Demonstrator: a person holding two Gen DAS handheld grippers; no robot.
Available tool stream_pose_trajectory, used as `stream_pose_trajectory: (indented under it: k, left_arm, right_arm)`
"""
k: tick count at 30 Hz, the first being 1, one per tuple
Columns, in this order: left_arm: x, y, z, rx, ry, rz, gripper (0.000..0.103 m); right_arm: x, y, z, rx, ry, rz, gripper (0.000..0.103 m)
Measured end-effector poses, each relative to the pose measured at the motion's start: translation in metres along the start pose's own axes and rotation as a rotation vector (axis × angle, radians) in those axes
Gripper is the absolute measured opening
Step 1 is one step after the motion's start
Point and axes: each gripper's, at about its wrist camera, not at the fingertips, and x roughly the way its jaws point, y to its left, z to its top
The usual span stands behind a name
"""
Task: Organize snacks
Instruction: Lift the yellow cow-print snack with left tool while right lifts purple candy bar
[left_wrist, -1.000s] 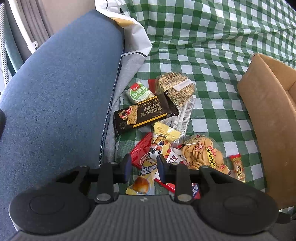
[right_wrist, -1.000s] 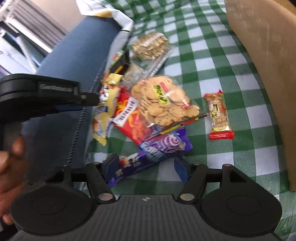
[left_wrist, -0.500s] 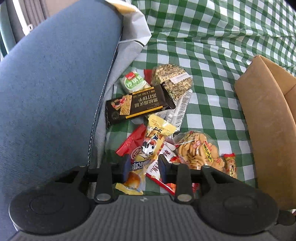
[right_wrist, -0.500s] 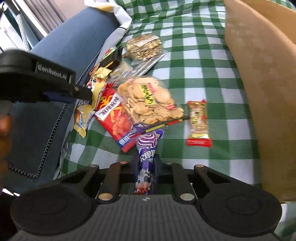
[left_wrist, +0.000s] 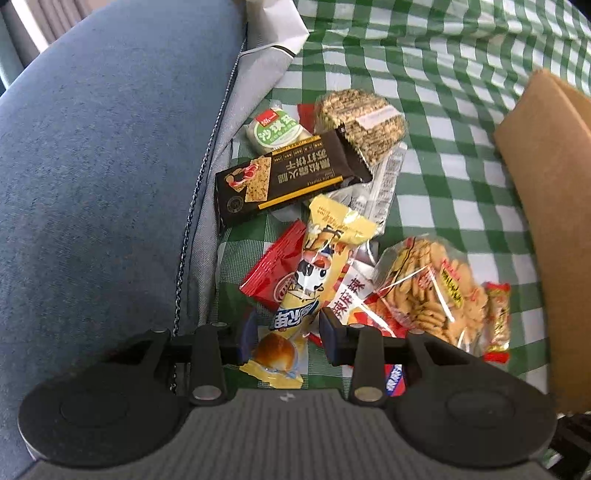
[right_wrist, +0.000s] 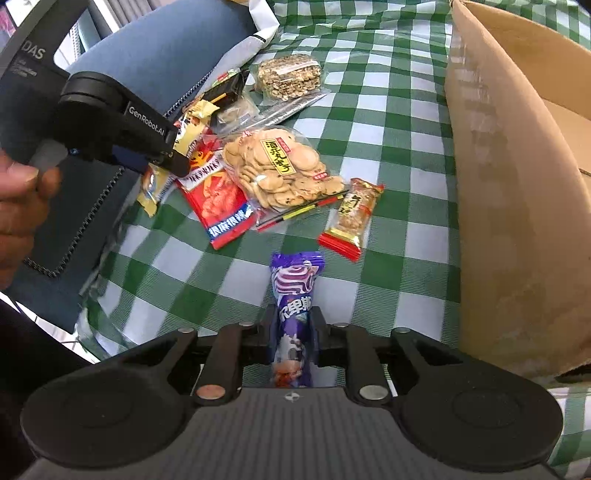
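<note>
A pile of snacks lies on the green checked cloth (left_wrist: 436, 96). My right gripper (right_wrist: 293, 332) is shut on a purple snack packet (right_wrist: 295, 291) and holds it above the cloth. My left gripper (left_wrist: 288, 334) is open, its fingers either side of a yellow snack packet (left_wrist: 317, 266) that lies on the pile. Around it are a black cracker pack (left_wrist: 291, 181), a round seed cake (left_wrist: 360, 123), a bag of small biscuits (left_wrist: 432, 291) and a red packet (left_wrist: 275, 273). The left gripper body (right_wrist: 122, 125) also shows in the right wrist view.
An open cardboard box (right_wrist: 517, 184) stands to the right of the snacks, also in the left wrist view (left_wrist: 550, 184). A blue cushioned armrest (left_wrist: 103, 166) borders the pile on the left. A small red-ended candy pack (right_wrist: 351, 218) lies near the box.
My right gripper closed on the purple packet and lifted it away from the pile. My left gripper moved forward so the yellow packet sits between its open fingers.
</note>
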Motion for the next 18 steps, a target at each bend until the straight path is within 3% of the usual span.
stream_pose_trajectory:
  k: [5, 10, 12, 15, 18]
  left_arm:
    - [-0.002, 0.0, 0.001, 0.008, -0.015, -0.007, 0.015]
    - [-0.027, 0.008, 0.0, -0.061, -0.088, -0.071, 0.014]
    - [-0.038, 0.012, -0.002, -0.095, -0.114, -0.138, 0.014]
    - [-0.033, 0.013, -0.004, -0.132, -0.031, -0.293, 0.014]
    - [-0.013, 0.003, -0.006, -0.093, 0.096, -0.275, 0.015]
  right_arm:
    - [0.003, 0.001, -0.003, -0.021, 0.009, 0.0, 0.02]
    - [-0.005, 0.001, -0.002, -0.037, -0.028, 0.013, 0.017]
    - [-0.011, 0.001, -0.002, -0.045, -0.054, 0.011, 0.017]
    - [-0.012, -0.004, -0.003, -0.038, -0.053, 0.013, 0.017]
    - [-0.006, -0.006, -0.007, -0.038, -0.023, 0.01, 0.017]
